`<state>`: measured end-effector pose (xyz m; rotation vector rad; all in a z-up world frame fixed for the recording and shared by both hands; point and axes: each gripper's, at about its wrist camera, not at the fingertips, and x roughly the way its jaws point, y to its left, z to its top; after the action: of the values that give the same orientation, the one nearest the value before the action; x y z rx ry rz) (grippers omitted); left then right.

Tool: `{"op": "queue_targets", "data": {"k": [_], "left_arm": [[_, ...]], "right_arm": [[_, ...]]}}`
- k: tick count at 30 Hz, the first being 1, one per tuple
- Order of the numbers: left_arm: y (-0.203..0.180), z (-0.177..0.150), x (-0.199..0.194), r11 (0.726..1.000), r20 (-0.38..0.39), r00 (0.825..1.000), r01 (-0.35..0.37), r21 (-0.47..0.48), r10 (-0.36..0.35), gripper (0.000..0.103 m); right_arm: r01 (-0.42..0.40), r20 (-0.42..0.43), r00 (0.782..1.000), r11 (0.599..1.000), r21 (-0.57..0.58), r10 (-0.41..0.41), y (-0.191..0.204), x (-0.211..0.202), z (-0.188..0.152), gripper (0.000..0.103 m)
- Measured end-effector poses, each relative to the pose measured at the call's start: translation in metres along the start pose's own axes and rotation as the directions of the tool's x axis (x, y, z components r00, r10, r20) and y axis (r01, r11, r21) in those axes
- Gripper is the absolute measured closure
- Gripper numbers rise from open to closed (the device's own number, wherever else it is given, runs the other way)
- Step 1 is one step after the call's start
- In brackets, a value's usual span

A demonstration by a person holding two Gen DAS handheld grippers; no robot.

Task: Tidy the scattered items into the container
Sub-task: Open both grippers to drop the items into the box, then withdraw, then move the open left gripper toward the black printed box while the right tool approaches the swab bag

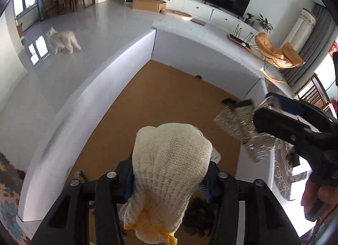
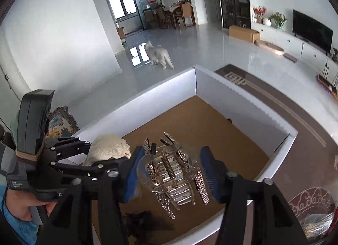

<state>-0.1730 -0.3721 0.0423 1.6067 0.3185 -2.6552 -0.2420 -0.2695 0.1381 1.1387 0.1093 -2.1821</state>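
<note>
My left gripper [image 1: 166, 183] is shut on a cream knitted glove [image 1: 169, 173] and holds it above the white box [image 1: 118, 61] with a brown cardboard floor. My right gripper [image 2: 172, 173] is shut on a clear hair claw clip with rhinestones [image 2: 171, 173], also held over the box. The clip shows in the left wrist view [image 1: 243, 128] at the right, and the glove shows in the right wrist view [image 2: 109, 147] at the left. A dark fuzzy item [image 2: 145, 221] lies on the box floor below both grippers.
The box wall [image 2: 243, 101] rings the brown floor. A patterned rug [image 2: 306, 118] lies to the right, a floral cushion [image 2: 61, 122] to the left. A white cat [image 2: 158, 55] walks on the tiled floor beyond. A TV cabinet [image 1: 211, 10] stands far back.
</note>
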Motion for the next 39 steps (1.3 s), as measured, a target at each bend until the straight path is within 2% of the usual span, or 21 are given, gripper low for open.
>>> {"op": "queue_targets", "data": {"k": [1, 5, 9, 12, 17, 19, 21, 22, 25, 29, 33, 35, 39], "left_arm": [[0.004, -0.004, 0.009, 1.000, -0.024, 1.000, -0.016, -0.014, 0.016, 0.040], [0.015, -0.019, 0.025, 0.997, -0.055, 0.998, -0.034, -0.064, 0.031, 0.039], [0.010, -0.026, 0.012, 0.996, -0.015, 0.999, -0.039, -0.076, 0.038, 0.038], [-0.009, -0.028, -0.012, 0.999, 0.028, 0.999, -0.015, -0.051, 0.017, 0.033], [-0.079, -0.047, -0.067, 0.993, 0.130, 0.988, 0.068, 0.092, -0.079, 0.025], [-0.115, -0.064, -0.084, 0.979, 0.160, 0.977, 0.117, 0.164, -0.144, 0.013], [-0.155, -0.088, -0.089, 0.958, 0.164, 0.963, 0.173, 0.231, -0.213, 0.006], [-0.175, -0.101, -0.086, 0.945, 0.153, 0.957, 0.200, 0.258, -0.245, 0.001], [-0.233, -0.145, -0.054, 0.913, 0.091, 0.952, 0.248, 0.324, -0.291, 0.000], [-0.297, -0.188, 0.017, 0.881, -0.020, 0.960, 0.265, 0.392, -0.280, 0.000], [-0.333, -0.206, 0.059, 0.880, -0.022, 0.975, 0.209, 0.425, -0.221, 0.000], [-0.342, -0.207, 0.062, 0.881, 0.034, 0.979, 0.165, 0.444, -0.200, 0.000], [-0.348, -0.204, 0.070, 0.874, 0.057, 0.987, 0.106, 0.475, -0.151, 0.000]], "right_arm": [[0.002, 0.014, 1.000, 1.000, 0.020, -0.002, -0.001, 0.002, -0.002, 0.001], [-0.016, 0.059, 0.998, 0.999, 0.045, 0.013, -0.006, -0.010, -0.009, 0.001], [0.013, 0.126, 0.992, 1.000, 0.023, -0.016, -0.017, -0.042, -0.018, 0.001], [0.059, 0.169, 0.983, 0.997, 0.042, -0.066, -0.047, -0.074, -0.037, 0.001], [0.200, 0.185, 0.958, 0.972, 0.121, -0.220, -0.112, -0.132, -0.115, 0.000], [0.262, 0.164, 0.943, 0.951, 0.166, -0.288, -0.141, -0.154, -0.160, 0.000], [0.331, 0.131, 0.923, 0.919, 0.213, -0.362, -0.166, -0.175, -0.208, 0.000], [0.361, 0.110, 0.912, 0.902, 0.236, -0.394, -0.178, -0.184, -0.232, 0.000], [0.433, 0.030, 0.887, 0.851, 0.296, -0.461, -0.207, -0.207, -0.299, 0.000], [0.508, -0.030, 0.849, 0.801, 0.315, -0.527, -0.226, -0.227, -0.362, 0.000], [0.537, -0.025, 0.828, 0.781, 0.320, -0.560, -0.222, -0.234, -0.391, 0.000], [0.544, -0.025, 0.822, 0.772, 0.328, -0.569, -0.225, -0.232, -0.394, 0.000], [0.546, -0.039, 0.819, 0.757, 0.360, -0.572, -0.238, -0.229, -0.397, 0.000]]}}
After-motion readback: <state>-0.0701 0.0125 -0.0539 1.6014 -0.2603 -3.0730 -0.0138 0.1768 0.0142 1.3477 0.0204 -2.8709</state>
